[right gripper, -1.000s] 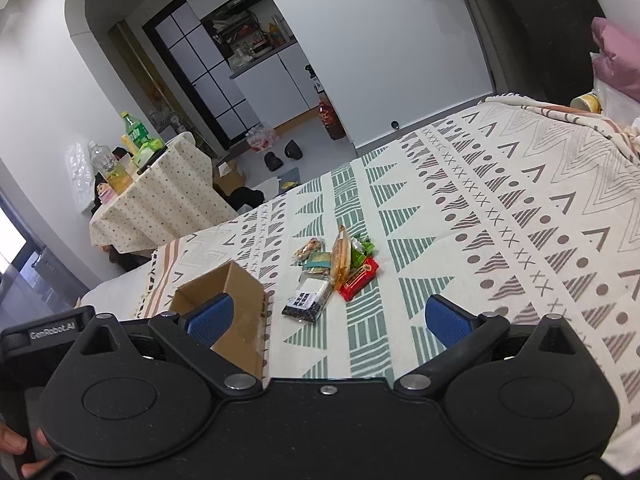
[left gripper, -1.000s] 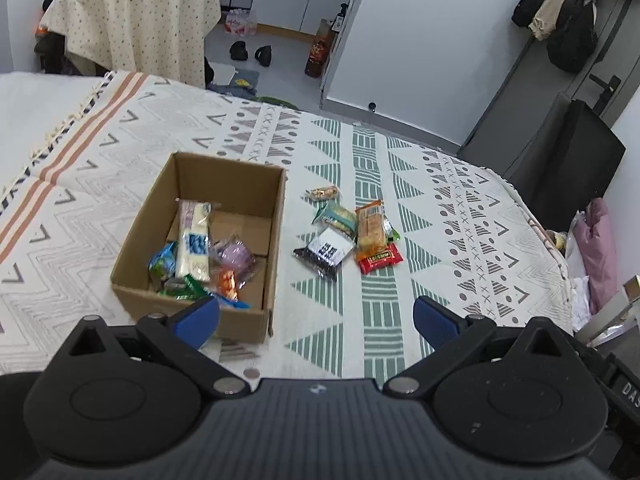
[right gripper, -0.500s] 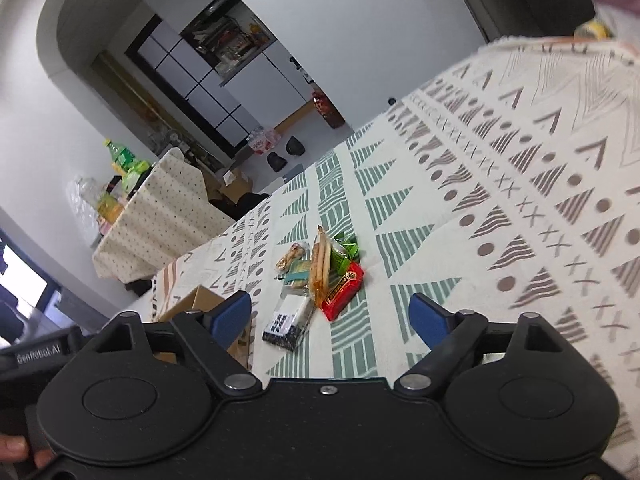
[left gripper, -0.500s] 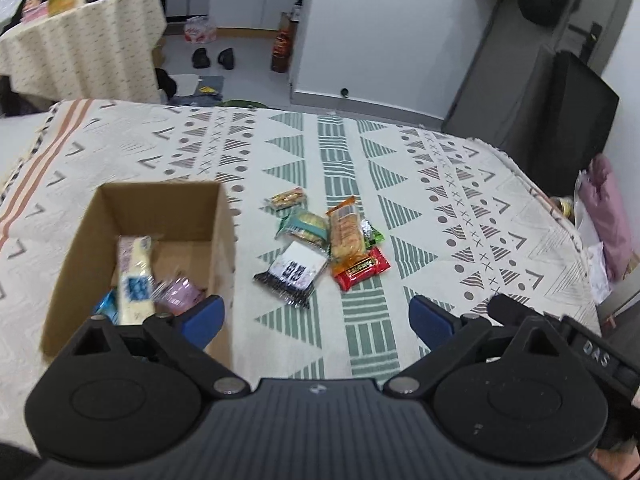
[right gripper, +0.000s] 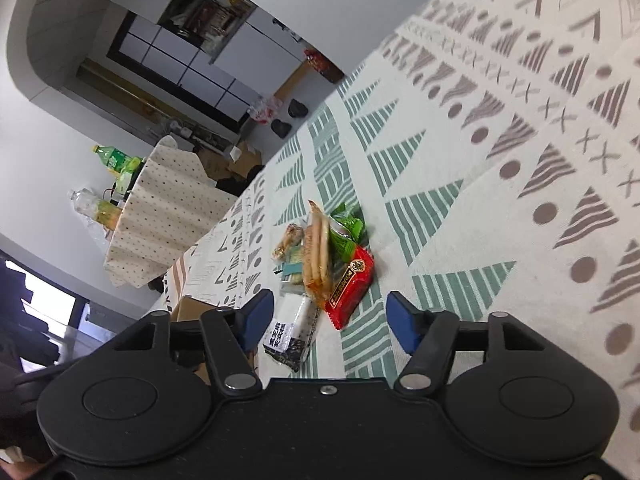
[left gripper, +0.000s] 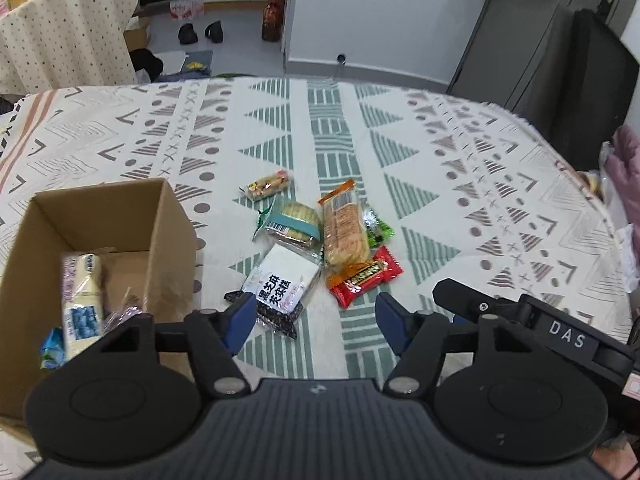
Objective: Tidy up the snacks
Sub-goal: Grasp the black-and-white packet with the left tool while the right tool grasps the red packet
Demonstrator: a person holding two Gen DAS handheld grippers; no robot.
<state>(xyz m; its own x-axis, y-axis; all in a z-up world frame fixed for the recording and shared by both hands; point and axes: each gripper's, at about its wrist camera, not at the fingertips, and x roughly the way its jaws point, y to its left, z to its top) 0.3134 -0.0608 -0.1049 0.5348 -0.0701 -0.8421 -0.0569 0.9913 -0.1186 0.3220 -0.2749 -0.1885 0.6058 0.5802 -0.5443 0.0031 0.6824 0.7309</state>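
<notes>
Cardboard box (left gripper: 100,232) now sits lower left of the left-wrist frame, the loose snack pile (left gripper: 320,240) having shifted to centre before both grippers, left (left gripper: 312,320) and right (right gripper: 330,320), jaws narrowed yet empty, suggesting a pickup approach.

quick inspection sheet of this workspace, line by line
surface: patterned cloth, flat.
job's things: cardboard box on the left, some snacks inside; six packets lie loose beside it, among them a red packet, a black-and-white packet and an orange cracker pack.
clutter: nothing seen.
tongs: left tongs and right tongs open, empty, above the loose pile.
cables: nothing seen.
surroundings: dotted-cloth table with bottles; shoes on the floor.
</notes>
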